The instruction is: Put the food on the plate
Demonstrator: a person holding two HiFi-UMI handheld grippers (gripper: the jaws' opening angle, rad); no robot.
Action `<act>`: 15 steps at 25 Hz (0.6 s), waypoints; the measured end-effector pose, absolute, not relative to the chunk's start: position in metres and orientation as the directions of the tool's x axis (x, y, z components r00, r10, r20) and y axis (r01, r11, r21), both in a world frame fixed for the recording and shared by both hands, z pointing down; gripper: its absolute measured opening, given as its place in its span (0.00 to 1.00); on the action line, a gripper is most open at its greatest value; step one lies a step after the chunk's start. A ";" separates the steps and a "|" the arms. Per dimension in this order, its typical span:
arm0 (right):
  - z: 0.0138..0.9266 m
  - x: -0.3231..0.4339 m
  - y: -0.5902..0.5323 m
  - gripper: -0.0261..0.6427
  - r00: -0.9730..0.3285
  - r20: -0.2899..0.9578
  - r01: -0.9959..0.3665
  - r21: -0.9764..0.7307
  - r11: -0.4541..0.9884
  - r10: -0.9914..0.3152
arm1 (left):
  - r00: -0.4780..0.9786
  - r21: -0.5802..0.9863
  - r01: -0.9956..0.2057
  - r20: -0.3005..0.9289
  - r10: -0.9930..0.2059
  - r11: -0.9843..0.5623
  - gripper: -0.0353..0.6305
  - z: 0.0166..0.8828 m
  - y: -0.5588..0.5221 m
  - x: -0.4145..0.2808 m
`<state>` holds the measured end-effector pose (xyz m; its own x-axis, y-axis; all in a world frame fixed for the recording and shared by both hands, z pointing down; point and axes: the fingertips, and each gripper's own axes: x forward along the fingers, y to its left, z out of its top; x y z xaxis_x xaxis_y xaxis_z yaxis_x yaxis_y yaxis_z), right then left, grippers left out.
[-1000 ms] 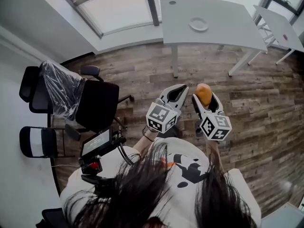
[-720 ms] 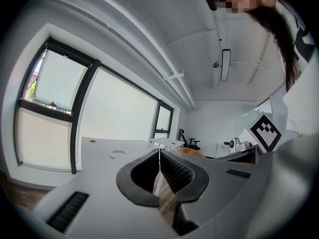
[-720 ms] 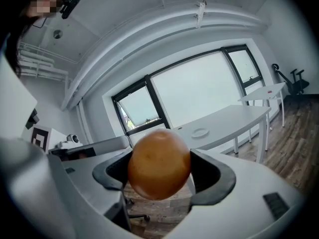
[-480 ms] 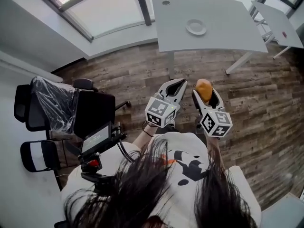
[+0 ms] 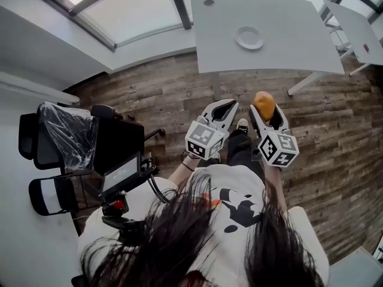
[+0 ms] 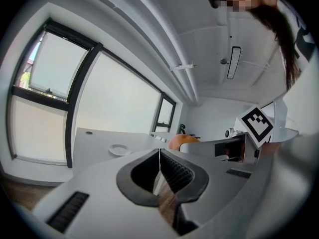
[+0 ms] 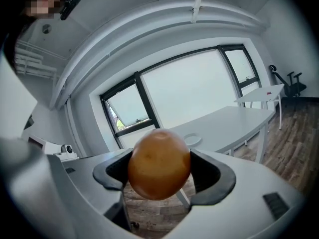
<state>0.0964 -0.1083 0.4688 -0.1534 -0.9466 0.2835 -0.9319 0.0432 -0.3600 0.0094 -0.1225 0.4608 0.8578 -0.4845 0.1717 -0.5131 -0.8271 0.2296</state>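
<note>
Right claw (image 5: 265, 115) clamps the orange-brown food (image 7: 159, 163) above the floor, well short of the plate (image 5: 249, 38) on the tabletop (image 5: 296, 40). Left claw (image 5: 222, 108) is closed and empty. Advised: hold a firm grip and release low over the plate's centre.

Bright daylight pours through the overexposed windows (image 7: 194, 88); shadows are soft, and both gripper views warp and darken at their corners.

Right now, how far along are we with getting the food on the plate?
Pickup looks done: the right gripper is shut on the food. In hand: it is held over the floor, short of the table. Left: reach the empty plate and set it down. The left gripper is shut, empty.
</note>
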 end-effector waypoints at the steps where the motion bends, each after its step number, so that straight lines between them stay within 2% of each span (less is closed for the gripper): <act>1: 0.469 0.100 -0.119 0.58 -0.163 0.278 -0.930 -0.363 0.054 -0.947 | 0.851 0.227 -0.524 0.170 -0.496 -0.821 0.06 0.460 -0.132 0.012; 10: 0.472 0.145 -0.221 0.58 -0.252 0.292 -0.918 -0.375 0.132 -0.923 | 0.832 0.232 -0.554 0.150 -0.534 -0.799 0.06 0.455 -0.228 0.067; 15: 0.480 0.193 -0.287 0.58 -0.286 0.314 -0.908 -0.392 0.150 -0.905 | 0.819 0.240 -0.573 0.182 -0.544 -0.784 0.06 0.464 -0.289 0.118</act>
